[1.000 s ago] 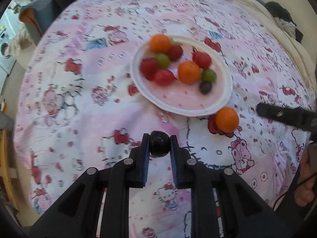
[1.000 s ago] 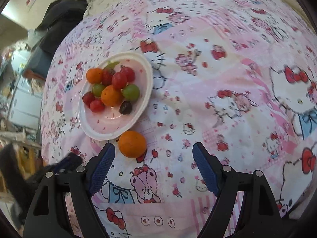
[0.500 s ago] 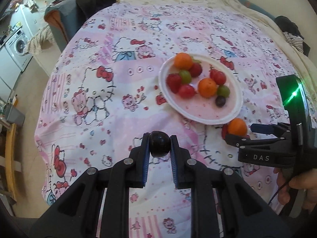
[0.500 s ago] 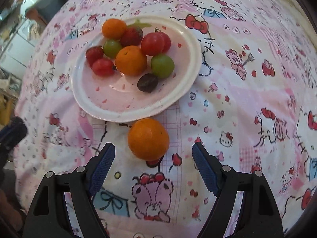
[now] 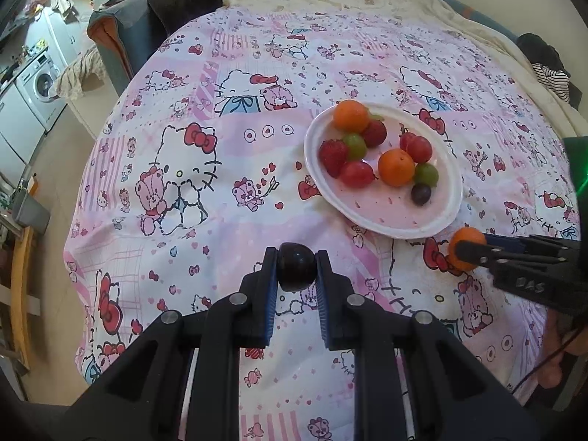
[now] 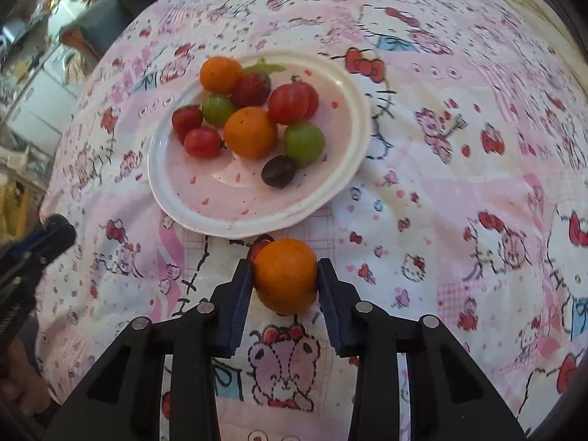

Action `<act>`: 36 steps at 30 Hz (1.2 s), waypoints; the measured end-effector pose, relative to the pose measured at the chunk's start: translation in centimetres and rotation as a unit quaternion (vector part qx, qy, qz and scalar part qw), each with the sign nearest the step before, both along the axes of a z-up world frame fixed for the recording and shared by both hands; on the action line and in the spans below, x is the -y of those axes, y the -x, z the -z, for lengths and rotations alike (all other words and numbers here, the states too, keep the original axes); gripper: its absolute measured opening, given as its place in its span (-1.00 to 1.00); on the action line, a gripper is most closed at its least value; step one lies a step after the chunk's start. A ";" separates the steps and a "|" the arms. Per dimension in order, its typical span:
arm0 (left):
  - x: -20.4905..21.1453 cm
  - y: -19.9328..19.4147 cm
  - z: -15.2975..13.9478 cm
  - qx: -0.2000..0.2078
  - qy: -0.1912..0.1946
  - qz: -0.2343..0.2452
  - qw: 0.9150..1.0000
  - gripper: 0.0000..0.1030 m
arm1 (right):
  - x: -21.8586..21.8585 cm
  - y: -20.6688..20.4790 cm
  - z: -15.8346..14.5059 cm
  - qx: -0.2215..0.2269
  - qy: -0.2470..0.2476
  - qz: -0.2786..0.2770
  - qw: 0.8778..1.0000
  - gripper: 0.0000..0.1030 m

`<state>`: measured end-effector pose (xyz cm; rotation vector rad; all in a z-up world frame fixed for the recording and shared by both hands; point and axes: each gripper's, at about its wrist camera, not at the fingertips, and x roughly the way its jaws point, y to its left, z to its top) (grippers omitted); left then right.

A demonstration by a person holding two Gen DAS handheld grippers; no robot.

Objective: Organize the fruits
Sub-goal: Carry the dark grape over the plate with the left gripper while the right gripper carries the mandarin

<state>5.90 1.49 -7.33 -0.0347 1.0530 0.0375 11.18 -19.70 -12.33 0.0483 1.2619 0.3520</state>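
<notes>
My right gripper (image 6: 284, 275) has just closed its jaws on the loose round orange fruit (image 6: 284, 275) lying on the pink cartoon-print cloth (image 6: 441, 183), just off the white plate's (image 6: 352, 158) near rim. My left gripper (image 5: 296, 268) clamps a small dark round fruit (image 5: 296, 265), possibly a grape.

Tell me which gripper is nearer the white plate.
Right. The right gripper, its jaws just closed on an orange, sits right beside the plate rim. The left gripper, shut on a dark grape, is farther back.
</notes>
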 end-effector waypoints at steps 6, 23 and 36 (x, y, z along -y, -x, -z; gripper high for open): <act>-0.5 0.4 0.1 0.004 0.004 -0.005 1.000 -0.69 | 1.3 0.5 -1.3 0.007 -0.025 0.015 1.000 -0.28; -1.6 -0.4 -4.8 0.076 0.006 -0.007 0.997 -0.69 | 7.7 0.6 -10.3 0.127 -0.189 0.107 0.968 -0.29; 0.7 -5.7 -5.5 0.086 -0.020 0.056 0.995 -0.69 | 7.0 -5.2 -9.3 0.101 -0.186 0.092 0.973 -0.29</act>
